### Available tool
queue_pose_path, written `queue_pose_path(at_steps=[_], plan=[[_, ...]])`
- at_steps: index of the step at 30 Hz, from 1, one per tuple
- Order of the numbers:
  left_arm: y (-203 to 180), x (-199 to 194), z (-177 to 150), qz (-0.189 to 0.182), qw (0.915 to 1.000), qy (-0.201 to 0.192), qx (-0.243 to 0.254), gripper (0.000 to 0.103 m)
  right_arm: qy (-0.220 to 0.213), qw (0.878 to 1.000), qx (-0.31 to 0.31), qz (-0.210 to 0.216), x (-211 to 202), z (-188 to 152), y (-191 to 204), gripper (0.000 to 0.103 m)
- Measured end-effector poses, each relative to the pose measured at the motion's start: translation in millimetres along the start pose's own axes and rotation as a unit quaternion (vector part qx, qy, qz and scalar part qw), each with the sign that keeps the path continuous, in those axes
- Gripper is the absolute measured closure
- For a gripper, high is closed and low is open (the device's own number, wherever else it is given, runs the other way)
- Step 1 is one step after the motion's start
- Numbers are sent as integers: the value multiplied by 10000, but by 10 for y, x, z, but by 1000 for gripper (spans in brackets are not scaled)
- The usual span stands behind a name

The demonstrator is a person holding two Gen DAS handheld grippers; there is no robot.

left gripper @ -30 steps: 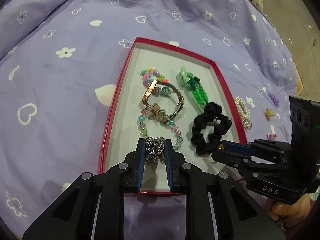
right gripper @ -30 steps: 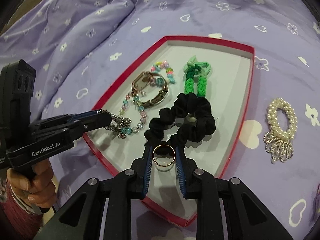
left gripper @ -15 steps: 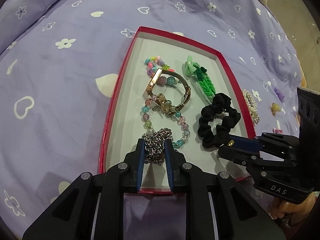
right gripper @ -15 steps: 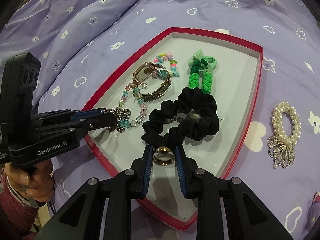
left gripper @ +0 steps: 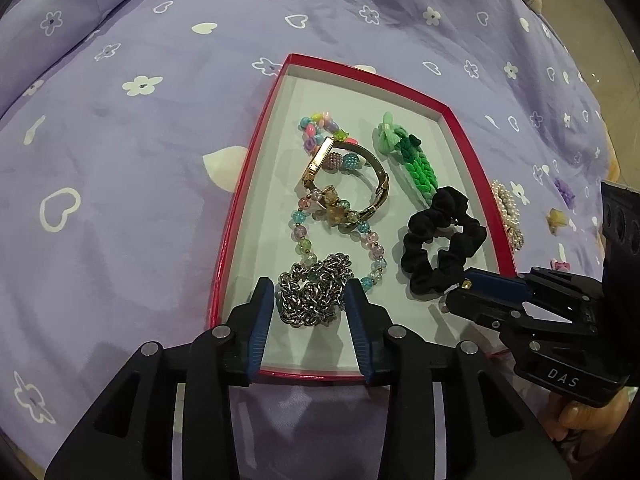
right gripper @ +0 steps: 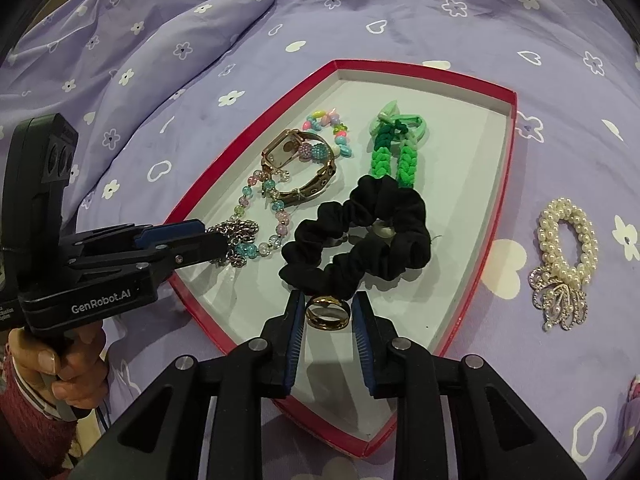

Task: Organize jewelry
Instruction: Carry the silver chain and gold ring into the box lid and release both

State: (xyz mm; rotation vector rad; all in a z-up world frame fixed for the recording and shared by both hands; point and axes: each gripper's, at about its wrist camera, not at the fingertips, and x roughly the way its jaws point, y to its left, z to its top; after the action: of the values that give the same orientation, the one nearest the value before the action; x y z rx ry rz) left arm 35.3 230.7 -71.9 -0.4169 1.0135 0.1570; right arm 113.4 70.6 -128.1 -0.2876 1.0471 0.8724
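Bed, purple quilt | red tray | left gripper jaws spread, chain released | right gripper jaws opening, ring probably free | next: withdraw, fetch pearl bracelet

Purple bedspread carries red tray, pearl bracelet beside.

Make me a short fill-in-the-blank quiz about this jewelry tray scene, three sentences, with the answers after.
1. The gold ring lies in the tray next to the ____ scrunchie.
2. The chain between the left gripper's jaws is ____ in colour.
3. The pearl bracelet lies ____ the tray.

Answers: black; silver; outside
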Motion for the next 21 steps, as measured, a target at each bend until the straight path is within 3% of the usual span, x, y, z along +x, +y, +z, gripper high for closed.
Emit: queue_pose_path(at_steps=[10,14,17,21], plan=[[-18,-160,-4,20,9999,-102,-27,59,-175,9998,125,31,-137,-13,-11,64],[-73,-240,-3,25,9999,-169,3,53,-335,9992,201,44,-303,-54,-48,61],[-111,-302,-2,-5,9998,-221,-4,43,-531,9980,335,42,-485,-123,-115,57],[-208,-375,11,-75,9995,-289,38,40,-742,9957,548,1,-693,-232,-243,55]])
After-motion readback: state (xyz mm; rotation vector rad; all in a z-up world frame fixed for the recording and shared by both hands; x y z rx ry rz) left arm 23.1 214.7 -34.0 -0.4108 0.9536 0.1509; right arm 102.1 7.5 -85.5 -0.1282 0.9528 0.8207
